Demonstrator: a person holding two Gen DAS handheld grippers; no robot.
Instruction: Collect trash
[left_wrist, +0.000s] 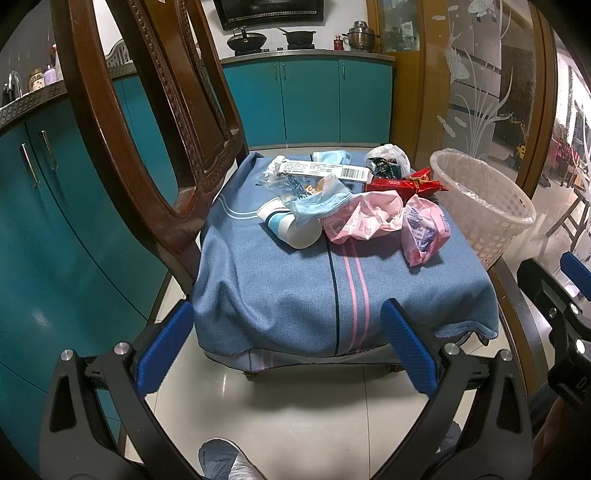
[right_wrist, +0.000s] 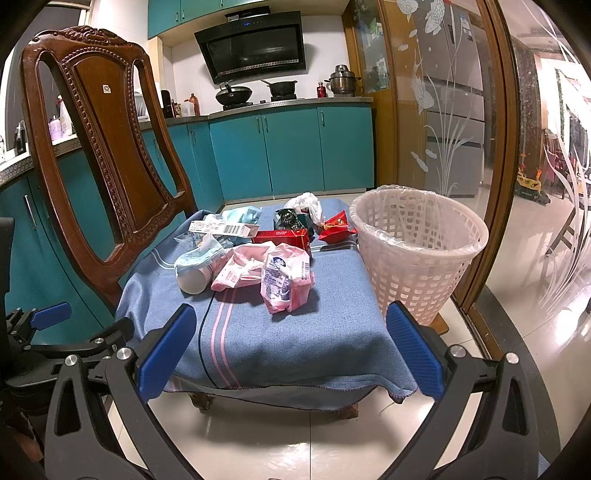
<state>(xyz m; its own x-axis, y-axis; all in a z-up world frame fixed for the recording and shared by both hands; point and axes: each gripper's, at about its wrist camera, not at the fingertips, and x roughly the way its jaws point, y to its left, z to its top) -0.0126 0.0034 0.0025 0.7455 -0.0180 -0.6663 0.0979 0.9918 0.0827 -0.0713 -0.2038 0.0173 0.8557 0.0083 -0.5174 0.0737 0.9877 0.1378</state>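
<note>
**Entry: trash heap on covered chair seat — nothing yet lifted**

Step in hand, as judged: the approach. Both of your claws hang short of the seat, carrying nothing. Left gripper (left_wrist: 286, 354): jaws spread wide, empty. Right gripper (right_wrist: 291, 354): likewise spread, empty.

Next move, as judged: pick one piece, close on it, carry it over the rim of the white basket (right_wrist: 417, 254). The nearest piece suits your right claw best.

Item list, placed from the right claw:
- Pink printed bag (right_wrist: 284, 280): straight ahead, closest of the heap, crumpled, soft film; likely to crush flat under the jaws.
- Second pink bag (right_wrist: 240, 267): ahead and slightly left, touching the first.
- Paper cup (right_wrist: 194, 280): ahead-left, lying on its side, a blue face mask (right_wrist: 199, 254) draped across it.
- Barcode carton (right_wrist: 221, 228): further ahead-left.
- Red box (right_wrist: 282, 236): beyond the pink bags.
- Red foil wrapper (right_wrist: 334, 225): far ahead, just beside the basket.
- White plastic bag (right_wrist: 308, 205): farthest.

Basket: ahead-right, lined with clear film, standing beside the blue cloth (right_wrist: 295, 339); contents not visible.
</note>
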